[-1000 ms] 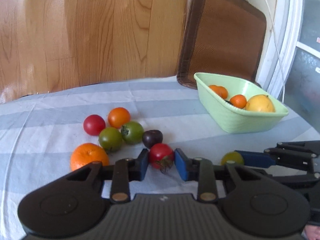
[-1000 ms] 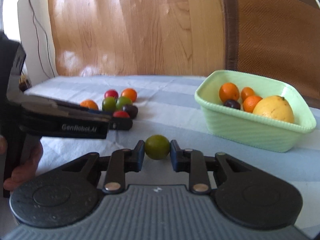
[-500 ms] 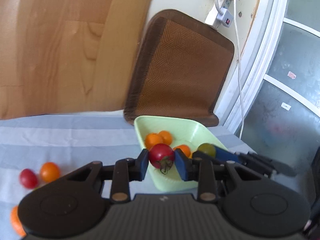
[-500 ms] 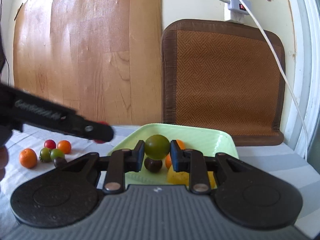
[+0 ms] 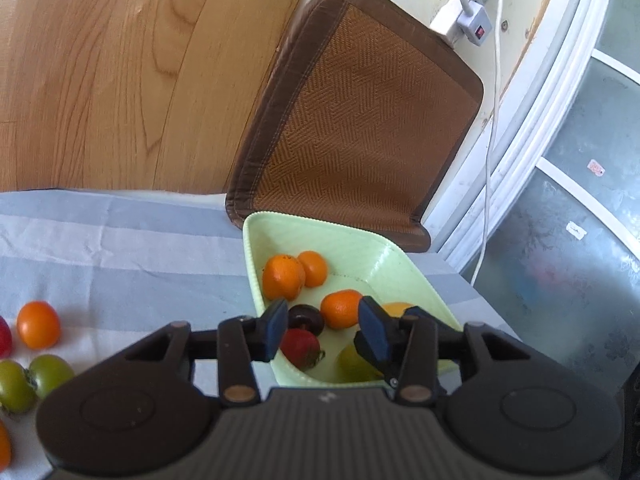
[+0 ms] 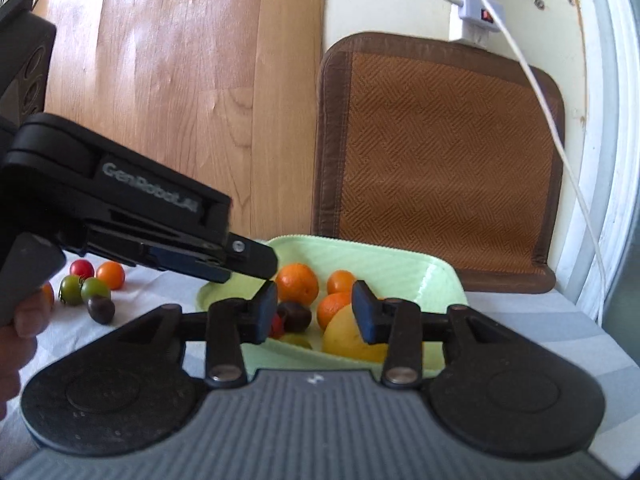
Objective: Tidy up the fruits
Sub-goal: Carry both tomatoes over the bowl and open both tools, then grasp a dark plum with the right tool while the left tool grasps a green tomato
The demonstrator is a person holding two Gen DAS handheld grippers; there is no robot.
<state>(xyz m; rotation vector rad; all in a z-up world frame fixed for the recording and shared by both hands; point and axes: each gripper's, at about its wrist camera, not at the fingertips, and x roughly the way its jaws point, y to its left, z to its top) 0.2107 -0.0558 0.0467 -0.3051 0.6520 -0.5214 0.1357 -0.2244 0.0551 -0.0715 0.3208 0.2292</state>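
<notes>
Both my tools, left (image 5: 322, 330) and right (image 6: 315, 312), hang wide apart and empty over the pale green plastic basket (image 5: 360, 240); the round red tomato (image 5: 300, 347) lies inside. Crowded together, they risk colliding.

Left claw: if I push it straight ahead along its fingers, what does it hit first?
Most likely the fruit in the green basin: the open left claw points down at the red tomato and dark tomato just beyond its tips. Depth is unclear.
</notes>
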